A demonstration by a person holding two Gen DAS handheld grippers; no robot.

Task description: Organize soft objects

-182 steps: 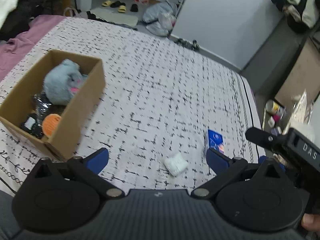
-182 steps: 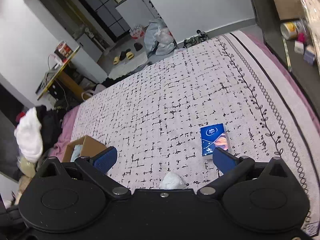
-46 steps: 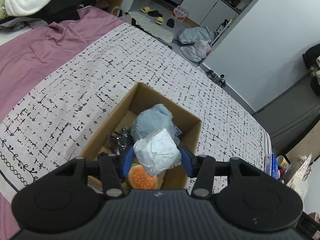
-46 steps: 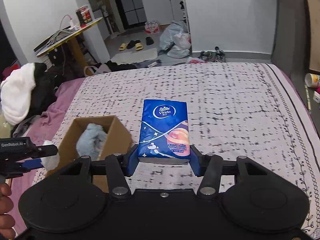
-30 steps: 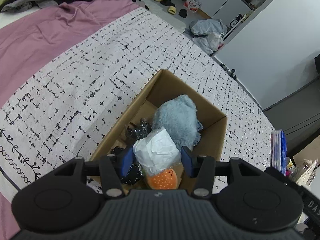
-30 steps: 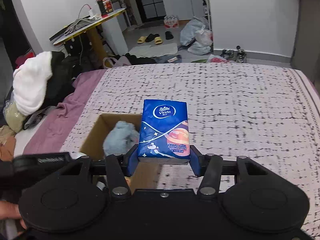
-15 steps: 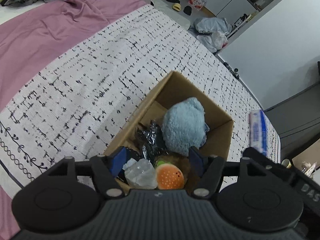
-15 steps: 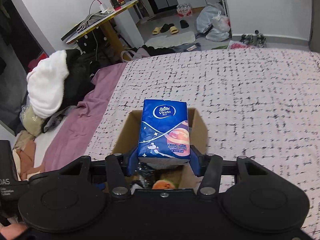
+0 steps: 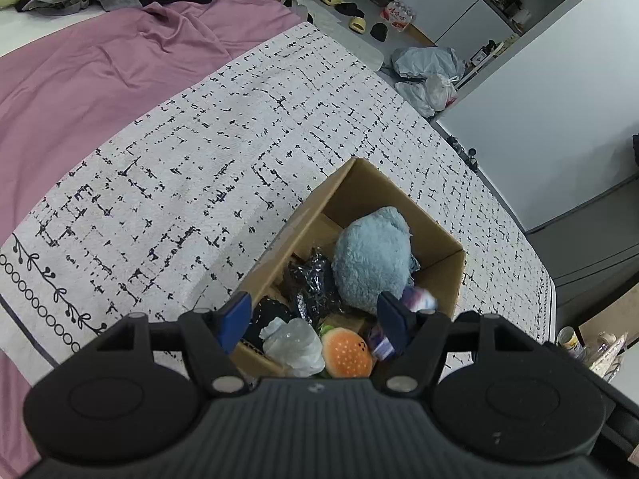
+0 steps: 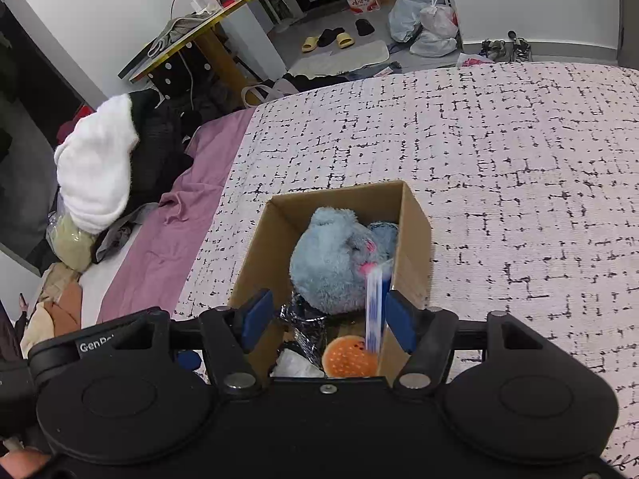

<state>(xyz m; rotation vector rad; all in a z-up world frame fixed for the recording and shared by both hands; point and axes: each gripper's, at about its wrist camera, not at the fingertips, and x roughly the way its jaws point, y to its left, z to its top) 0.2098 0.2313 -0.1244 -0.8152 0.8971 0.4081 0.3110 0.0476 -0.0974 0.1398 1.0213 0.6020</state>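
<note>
The blue tissue pack [image 10: 374, 311] that my right gripper [image 10: 325, 321] clamped a moment ago has left its pads; it shows as a blurred streak on edge inside the cardboard box [image 10: 413, 239], beside the blue plush [image 10: 335, 263]. I see those jaws opening, with nothing pressed. My left gripper [image 9: 315, 319] stands open above the white wad [image 9: 295, 343] and burger toy [image 9: 347, 353], both in the box on the patterned bedspread [image 9: 191, 167].

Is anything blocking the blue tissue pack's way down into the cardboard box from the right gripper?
Nothing visible does. The blue tissue pack, blurred, is already dropping edge-on inside the cardboard box, between the blue plush toy and the box's right wall, as the right gripper jaws open clear of it.
</note>
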